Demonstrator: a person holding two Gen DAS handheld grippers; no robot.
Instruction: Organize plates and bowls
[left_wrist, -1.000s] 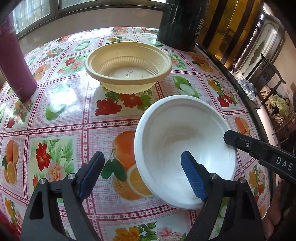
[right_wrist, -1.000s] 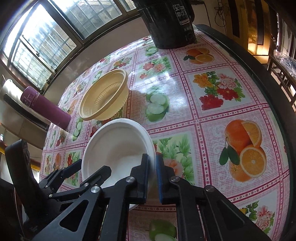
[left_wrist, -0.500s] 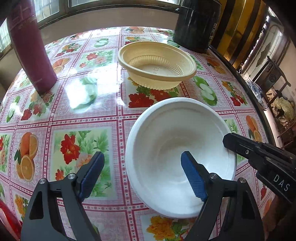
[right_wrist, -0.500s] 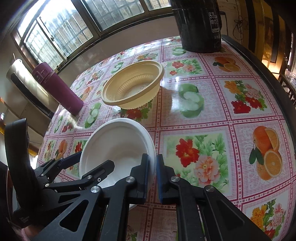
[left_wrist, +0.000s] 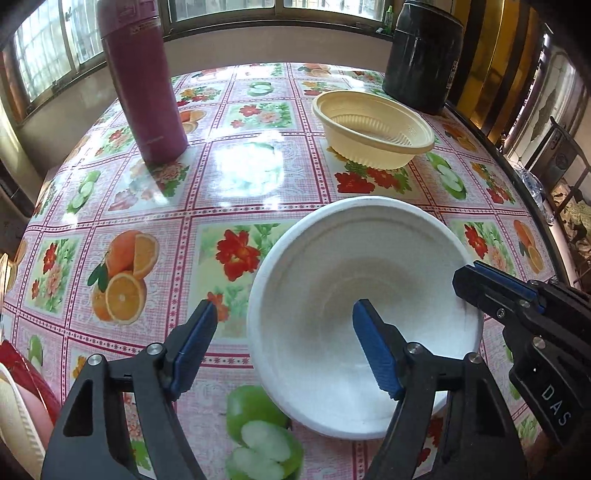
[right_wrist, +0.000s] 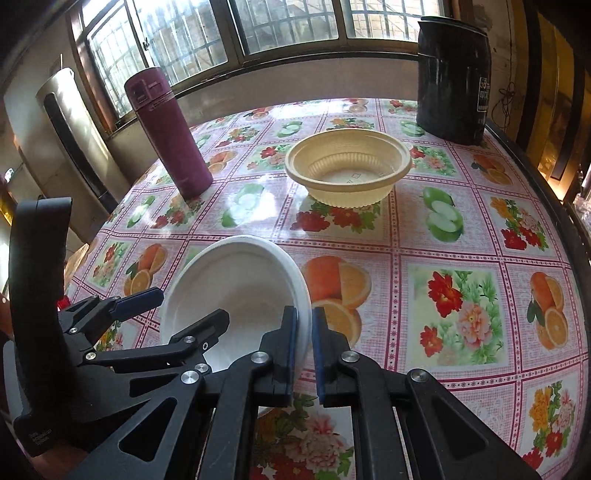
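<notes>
1. Right gripper (right_wrist: 303, 332) is pinching the near-right rim of the white bowl (left_wrist: 332, 280), one pad inside the wall and one outside, jaws pressed nearly together on the thin edge.
2. Left gripper (left_wrist: 284, 343) is closing, jaws straddling the bowl's left rim: right fingertip (left_wrist: 369, 332) is sitting inside the bowl, left one outside over the tablecloth (left_wrist: 236, 173). Pads are not pressing on it yet, as far as I can tell.
3. White bowl is sitting tilted at the near edge of the table; I can't tell whether it is carried clear or resting on the cloth. It looks like light moulded pulp or foam: judging it's stiff enough for a rim pinch but easy to dent, and likely to swing on a single grip point. The rim is the only sensible hold; a second grip on the opposite rim should steady it.
4. Yellow bowl (right_wrist: 349, 168) is standing upright further back, well apart from the white one. It looks like thin ribbed plastic, also light, and is probably the nesting target.
5. Maroon flask (right_wrist: 168, 133) is standing back left, black container (right_wrist: 454, 77) back right, near the yellow bowl. The path between the bowls is looking unobstructed; the glossy cloth may let the yellow bowl slide if nudged.
</notes>
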